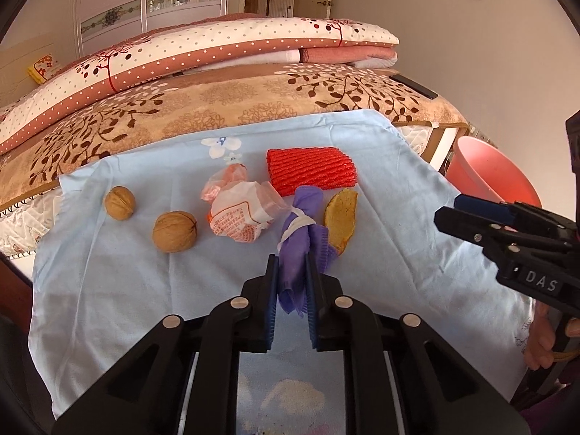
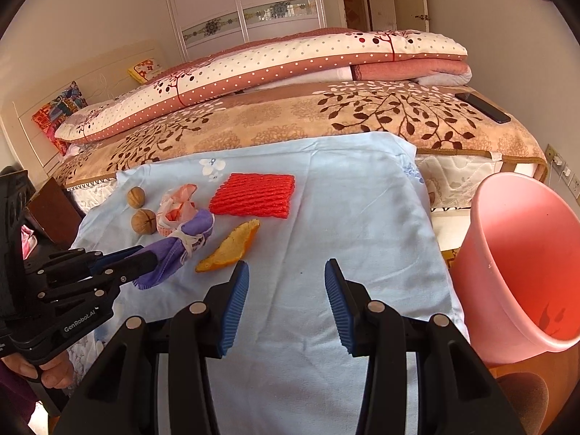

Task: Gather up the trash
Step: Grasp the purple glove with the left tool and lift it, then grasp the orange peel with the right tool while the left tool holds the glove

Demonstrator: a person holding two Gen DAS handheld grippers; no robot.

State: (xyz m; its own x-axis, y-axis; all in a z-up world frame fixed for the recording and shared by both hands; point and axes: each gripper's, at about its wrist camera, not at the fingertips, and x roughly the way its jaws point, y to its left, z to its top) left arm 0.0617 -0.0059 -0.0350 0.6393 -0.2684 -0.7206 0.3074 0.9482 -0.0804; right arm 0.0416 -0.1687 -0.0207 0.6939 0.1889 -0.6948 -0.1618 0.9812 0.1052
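My left gripper (image 1: 291, 264) is shut on a purple cloth bundle (image 1: 301, 232) tied with a white band; it also shows in the right wrist view (image 2: 177, 246), just above the light blue sheet (image 2: 344, 217). An orange peel (image 1: 340, 217) (image 2: 232, 244) lies to its right. A crumpled white and orange wrapper (image 1: 239, 210) (image 2: 177, 206), a red foam net (image 1: 311, 170) (image 2: 253, 195) and two walnuts (image 1: 174, 232) (image 1: 119, 203) lie on the sheet. My right gripper (image 2: 286, 272) is open and empty above the sheet, near the peel. It also shows in the left wrist view (image 1: 453, 210).
A pink bucket (image 2: 522, 268) (image 1: 489, 174) stands at the right beside the bed. Folded quilts (image 2: 272, 65) and a brown floral blanket (image 2: 290, 116) lie behind the sheet. A dark phone (image 2: 482, 107) rests on the blanket at the far right.
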